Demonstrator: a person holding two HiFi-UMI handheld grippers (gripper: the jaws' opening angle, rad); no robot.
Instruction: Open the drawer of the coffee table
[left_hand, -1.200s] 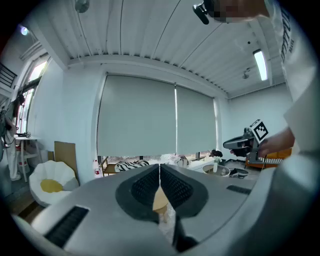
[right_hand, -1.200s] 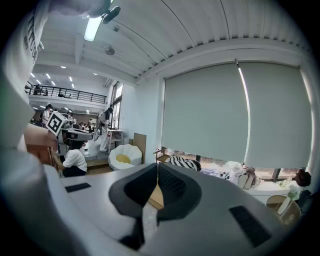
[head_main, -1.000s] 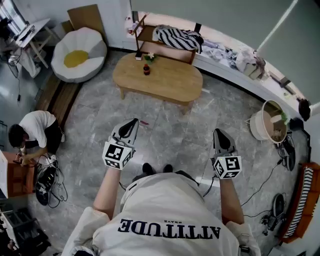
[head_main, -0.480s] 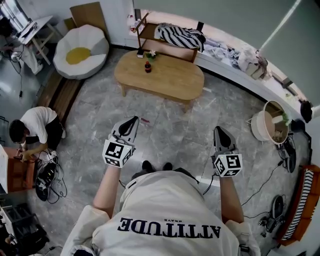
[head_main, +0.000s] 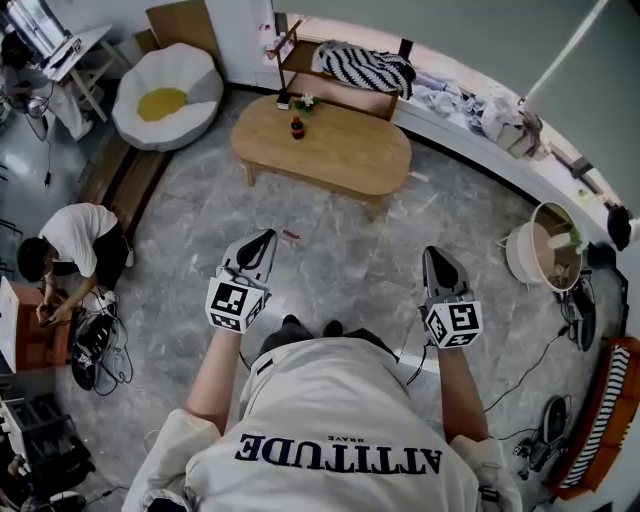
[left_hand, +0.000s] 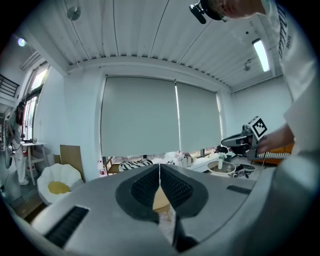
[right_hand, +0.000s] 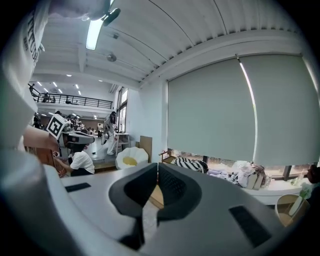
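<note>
Wooden and oval, the counter (head_main: 345, 160) is sitting in the upper middle of the head view, well apart from both claws, with a small bottle (head_main: 296, 127) standing on it. The left claw (head_main: 268, 238) and right claw (head_main: 431, 253) are hovering over the grey floor (head_main: 350, 250) mid-frame, each with its jaws pressed together, gripping nothing.
</note>
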